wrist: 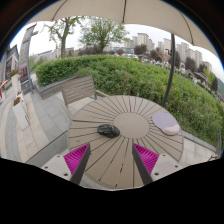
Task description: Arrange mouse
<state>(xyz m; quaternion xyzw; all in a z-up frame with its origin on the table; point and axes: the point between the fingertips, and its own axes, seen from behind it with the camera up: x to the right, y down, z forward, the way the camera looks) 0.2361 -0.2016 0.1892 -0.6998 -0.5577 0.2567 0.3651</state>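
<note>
A dark computer mouse (pixel 109 130) lies on a round slatted wooden table (pixel 130 112), left of the table's middle. A pale lilac mouse pad (pixel 166 123) lies near the table's right edge. My gripper (pixel 112 158) hovers over the near part of the table with its fingers wide apart and nothing between them. The magenta pads show on the left finger (pixel 77 157) and the right finger (pixel 146 158). The mouse lies just beyond the fingers, a little left of the midline, apart from them.
A wooden bench (pixel 68 90) stands beyond the table at the left, with paving (pixel 35 120) beside it. A grass bank (pixel 150 80) rises behind. A parasol pole (pixel 170 70) stands at the right, canopy overhead. Trees and buildings lie far off.
</note>
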